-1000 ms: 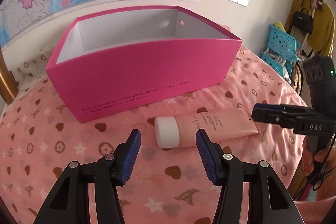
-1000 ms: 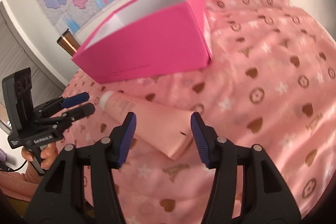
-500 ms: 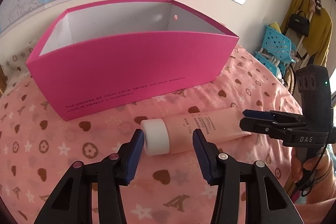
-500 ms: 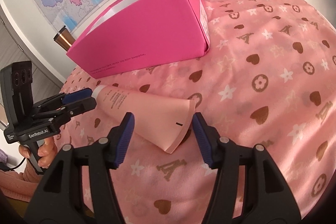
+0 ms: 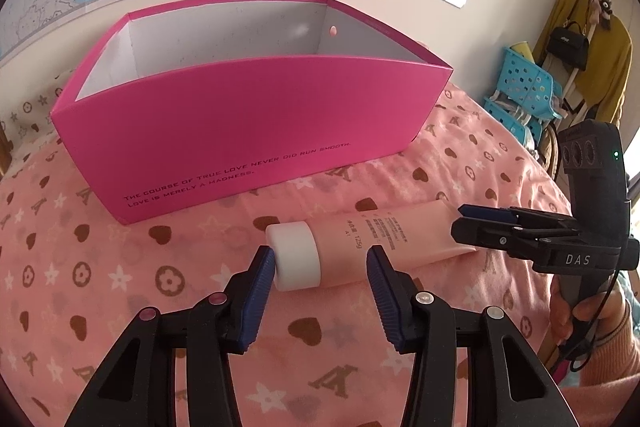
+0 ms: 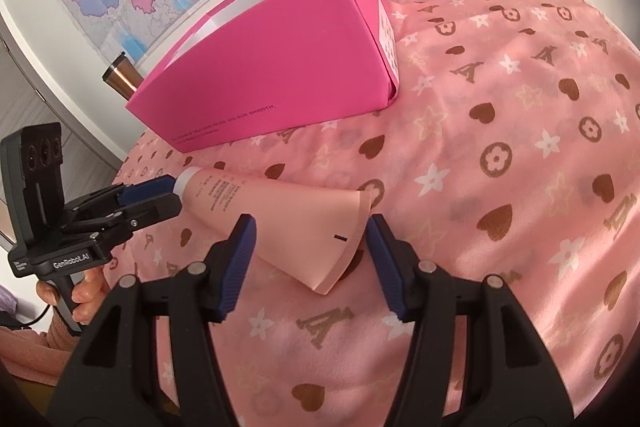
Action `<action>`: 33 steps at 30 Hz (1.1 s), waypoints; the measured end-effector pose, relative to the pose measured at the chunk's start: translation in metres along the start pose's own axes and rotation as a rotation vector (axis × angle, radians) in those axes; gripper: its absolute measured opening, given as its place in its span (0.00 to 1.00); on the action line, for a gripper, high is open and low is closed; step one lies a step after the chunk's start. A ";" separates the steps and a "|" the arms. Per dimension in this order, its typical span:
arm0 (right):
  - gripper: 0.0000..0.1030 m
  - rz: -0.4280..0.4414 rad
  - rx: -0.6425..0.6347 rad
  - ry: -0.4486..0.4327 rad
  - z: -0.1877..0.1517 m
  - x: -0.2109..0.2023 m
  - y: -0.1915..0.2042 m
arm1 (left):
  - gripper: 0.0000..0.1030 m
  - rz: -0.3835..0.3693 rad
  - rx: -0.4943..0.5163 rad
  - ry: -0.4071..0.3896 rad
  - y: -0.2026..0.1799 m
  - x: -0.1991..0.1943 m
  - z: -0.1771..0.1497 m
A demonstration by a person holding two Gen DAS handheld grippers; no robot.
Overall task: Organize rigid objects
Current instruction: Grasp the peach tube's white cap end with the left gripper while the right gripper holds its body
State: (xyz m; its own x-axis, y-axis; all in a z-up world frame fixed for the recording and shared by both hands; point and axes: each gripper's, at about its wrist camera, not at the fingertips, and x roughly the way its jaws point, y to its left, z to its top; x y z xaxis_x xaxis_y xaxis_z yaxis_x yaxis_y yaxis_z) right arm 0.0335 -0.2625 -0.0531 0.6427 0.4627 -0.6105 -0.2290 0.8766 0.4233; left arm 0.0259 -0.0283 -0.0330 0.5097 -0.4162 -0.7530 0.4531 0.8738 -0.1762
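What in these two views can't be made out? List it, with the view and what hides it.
- Floor of the pink box: left wrist view, its front wall hides it; right wrist view shows only the rim.
- Small print on the pink tube: too small in both views.
- Copper-coloured cylinder: right wrist view, the box covers its lower part.

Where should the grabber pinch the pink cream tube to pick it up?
Probably the round white cap: it is firm, and the left gripper already straddles it from the near side. The pink tube lies flat; its crimped tail is thin and floppy.
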 end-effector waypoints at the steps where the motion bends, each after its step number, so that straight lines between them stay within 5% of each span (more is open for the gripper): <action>1: 0.58 0.001 0.000 -0.001 0.000 0.000 0.000 | 0.47 -0.001 -0.001 -0.001 0.000 0.000 0.000; 15: 0.62 0.056 0.010 -0.042 0.002 -0.007 0.002 | 0.47 -0.017 -0.031 0.010 0.003 -0.003 -0.006; 33: 0.62 -0.032 -0.078 -0.071 0.007 -0.019 0.026 | 0.47 -0.026 -0.039 -0.045 -0.001 -0.026 -0.006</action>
State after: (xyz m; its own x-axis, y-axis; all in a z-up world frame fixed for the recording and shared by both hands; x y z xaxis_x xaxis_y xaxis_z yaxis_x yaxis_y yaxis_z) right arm 0.0200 -0.2496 -0.0260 0.7003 0.4260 -0.5728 -0.2616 0.8998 0.3493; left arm 0.0074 -0.0166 -0.0169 0.5307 -0.4493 -0.7187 0.4385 0.8712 -0.2208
